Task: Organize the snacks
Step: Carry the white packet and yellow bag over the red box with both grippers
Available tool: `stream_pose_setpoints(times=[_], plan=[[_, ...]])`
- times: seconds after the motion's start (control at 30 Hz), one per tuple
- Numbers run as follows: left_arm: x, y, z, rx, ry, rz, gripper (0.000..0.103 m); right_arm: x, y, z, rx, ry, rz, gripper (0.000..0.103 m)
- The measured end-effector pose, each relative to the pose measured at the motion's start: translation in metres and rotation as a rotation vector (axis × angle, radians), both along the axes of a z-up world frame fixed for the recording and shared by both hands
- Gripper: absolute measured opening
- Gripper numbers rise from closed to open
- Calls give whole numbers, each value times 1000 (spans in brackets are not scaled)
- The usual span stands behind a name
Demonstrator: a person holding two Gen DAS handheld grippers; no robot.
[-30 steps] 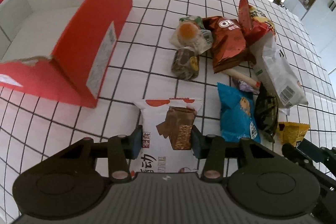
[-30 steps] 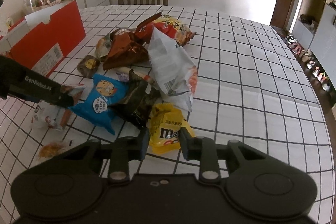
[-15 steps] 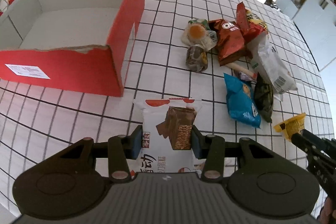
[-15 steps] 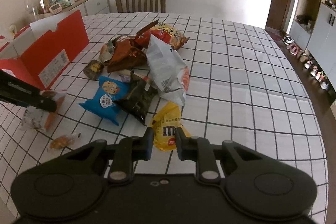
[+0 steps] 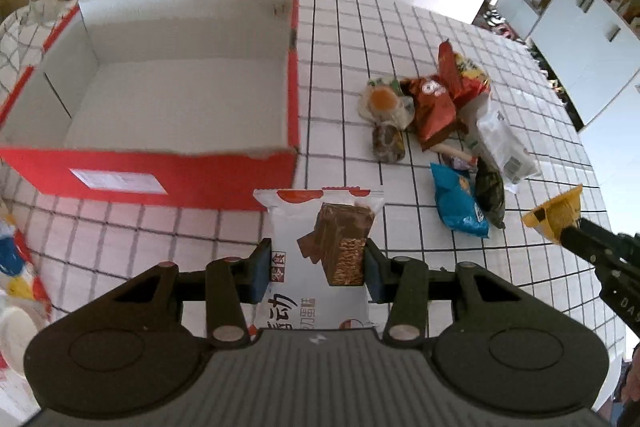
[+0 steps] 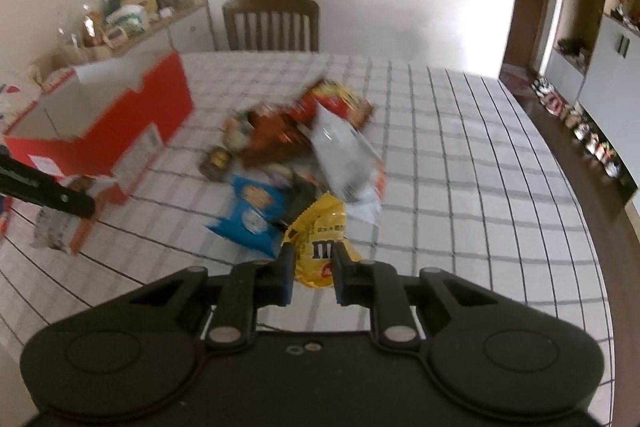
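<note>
Left gripper (image 5: pixel 316 269) clamping white wafer packet (image 5: pixel 320 227), right gripper (image 6: pixel 314 267) (just closing) pinching yellow candy bag (image 6: pixel 320 239)

A white tablecloth with a black grid of lines (image 5: pixel 340 39) fills both views. At upper left of the left wrist view stands a cardboard box, red outside and white inside (image 5: pixel 172 171). At lower centre is a white snack packet with red trim and a brown wafer picture (image 5: pixel 320 227). Right of centre lie a blue cookie bag (image 5: pixel 456 203), a red-brown foil bag (image 5: pixel 432 107) and a white plastic bag (image 5: pixel 500 143). A yellow candy bag with brown lettering (image 6: pixel 320 247) shows at lower centre of the right wrist view.
</note>
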State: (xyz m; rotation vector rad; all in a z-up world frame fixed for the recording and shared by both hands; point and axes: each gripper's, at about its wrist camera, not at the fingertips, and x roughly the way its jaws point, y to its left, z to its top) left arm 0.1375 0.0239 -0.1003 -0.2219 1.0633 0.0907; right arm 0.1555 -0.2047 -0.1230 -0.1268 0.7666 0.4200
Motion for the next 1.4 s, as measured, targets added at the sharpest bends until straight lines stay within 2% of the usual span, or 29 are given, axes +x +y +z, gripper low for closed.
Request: stream_pose_setpoints(times=[0.07, 0.27, 0.43, 0.53, 0.73, 0.87, 1.13, 1.4], plan=[[-1, 9, 14, 10, -25, -26, 45, -4, 11, 14, 13, -22, 19, 17], [5, 42, 58, 104, -119, -92, 45, -8, 49, 46, 53, -62, 85, 17], [24, 82, 86, 157, -174, -72, 45, -4, 88, 65, 69, -83, 157, 16], [39, 105, 90, 163, -169, -39, 45, 2, 118, 73, 74, -92, 197, 16], [58, 141, 76, 189, -145, 6, 45, 15, 175, 83, 61, -124, 264, 16], [72, 160, 61, 205, -108, 18, 45, 32, 209, 80, 51, -113, 285, 16], [98, 185, 21, 220, -29, 38, 45, 58, 261, 55, 17, -49, 289, 15], [119, 190, -17, 219, 60, 29, 45, 73, 298, 21, -56, 37, 293, 15]])
